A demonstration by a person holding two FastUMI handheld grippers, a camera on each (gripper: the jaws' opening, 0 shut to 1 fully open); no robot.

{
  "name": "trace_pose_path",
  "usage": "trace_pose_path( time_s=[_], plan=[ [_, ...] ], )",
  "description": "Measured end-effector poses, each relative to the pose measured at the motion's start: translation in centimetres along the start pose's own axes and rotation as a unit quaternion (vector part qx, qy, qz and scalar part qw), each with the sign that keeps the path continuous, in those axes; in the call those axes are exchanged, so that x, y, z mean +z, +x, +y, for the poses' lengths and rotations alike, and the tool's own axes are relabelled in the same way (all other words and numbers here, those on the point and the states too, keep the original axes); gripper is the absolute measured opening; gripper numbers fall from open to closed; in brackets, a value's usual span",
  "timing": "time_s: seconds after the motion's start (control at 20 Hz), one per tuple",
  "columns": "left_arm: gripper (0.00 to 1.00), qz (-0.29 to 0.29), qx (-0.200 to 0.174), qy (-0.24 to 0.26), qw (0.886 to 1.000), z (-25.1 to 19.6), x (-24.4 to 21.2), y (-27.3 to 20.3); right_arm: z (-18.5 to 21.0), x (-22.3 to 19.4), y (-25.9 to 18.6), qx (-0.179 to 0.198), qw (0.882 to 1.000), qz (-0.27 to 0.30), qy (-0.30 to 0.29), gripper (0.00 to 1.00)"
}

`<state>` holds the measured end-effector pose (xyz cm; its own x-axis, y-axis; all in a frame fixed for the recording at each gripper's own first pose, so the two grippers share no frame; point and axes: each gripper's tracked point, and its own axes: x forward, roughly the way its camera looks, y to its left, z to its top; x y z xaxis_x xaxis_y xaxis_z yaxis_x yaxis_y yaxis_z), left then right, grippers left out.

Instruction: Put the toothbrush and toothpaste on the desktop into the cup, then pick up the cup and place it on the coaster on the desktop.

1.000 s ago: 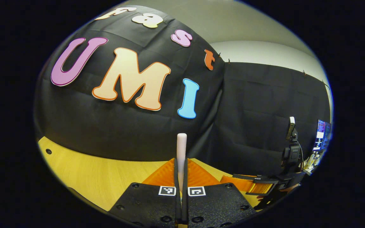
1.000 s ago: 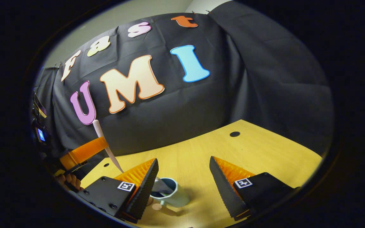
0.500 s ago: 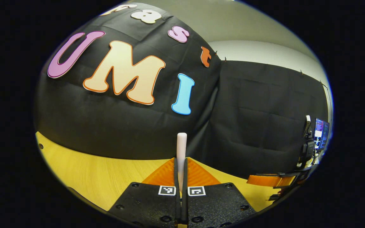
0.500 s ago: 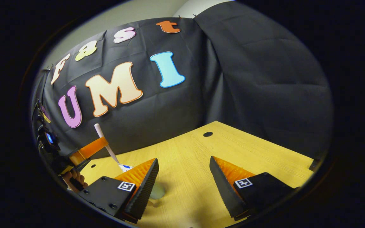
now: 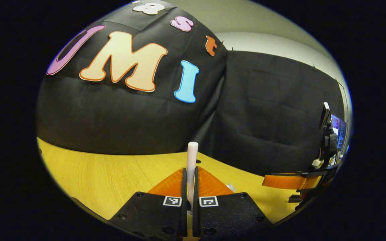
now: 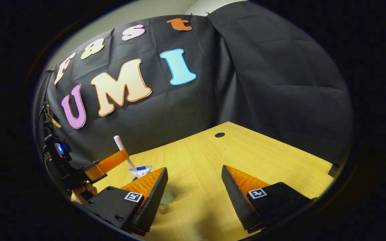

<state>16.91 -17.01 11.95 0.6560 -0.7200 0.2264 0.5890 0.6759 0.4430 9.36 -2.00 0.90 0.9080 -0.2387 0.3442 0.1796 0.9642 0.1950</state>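
My left claw (image 5: 189, 182) is clamped on the toothbrush (image 5: 191, 160): both orange fingers press flat against its white handle, which stands upright between them and pokes out above their tips. Past those tips lies the yellow wooden desk (image 5: 106, 170), and a small pale scrap sits on it just to the right of the fingers; I cannot tell what it is. Farther right, near the desk's edge, my right claw shows as an orange and black bar.

In the right gripper view my right claw (image 6: 194, 187) is spread wide apart with nothing between its fingers, held above the desk. Just beyond its left finger a pale green rounded thing (image 6: 167, 197) rests on the desk, mostly hidden by that finger, so I cannot tell whether it is the cup or the coaster. Behind that finger the crimped end of the toothpaste (image 6: 140, 171) rises, white with a blue mark. Farther off on that side my left claw holds the toothbrush tilted, just beside the toothpaste, and my hand (image 6: 84, 190) grips the handle below. A dark round hole (image 6: 219, 135) sits near the desk's far edge.
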Motion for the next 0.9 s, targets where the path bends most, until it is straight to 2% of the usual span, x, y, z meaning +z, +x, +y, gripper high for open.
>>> trace_pose_path(
  time_s=[0.15,0.2,0.3,0.5,0.9],
  plan=[
    [0.26,0.001,-0.001,-0.003,1.0,-0.1,-0.3,-0.7,0.4,-0.1,-0.1,0.005,1.0,0.002,-0.001,0.98],
    [0.38,-0.001,0.003,-0.003,1.0,0.1,0.0,-0.9,0.6,-0.1,-0.1,0.007,1.0,0.002,-0.001,0.98],
    [0.68,-0.005,0.023,0.008,1.0,0.9,0.7,-1.8,1.0,-0.1,-0.2,0.011,1.0,0.003,-0.001,0.98],
    [0.94,-0.038,0.064,0.016,0.997,2.7,3.2,-3.8,2.5,0.3,-0.4,0.025,1.0,0.007,-0.004,0.98],
    [0.94,-0.027,0.147,0.029,0.988,7.3,5.8,-9.9,8.4,0.4,-1.0,0.084,0.995,0.042,-0.029,0.98]
  ],
)
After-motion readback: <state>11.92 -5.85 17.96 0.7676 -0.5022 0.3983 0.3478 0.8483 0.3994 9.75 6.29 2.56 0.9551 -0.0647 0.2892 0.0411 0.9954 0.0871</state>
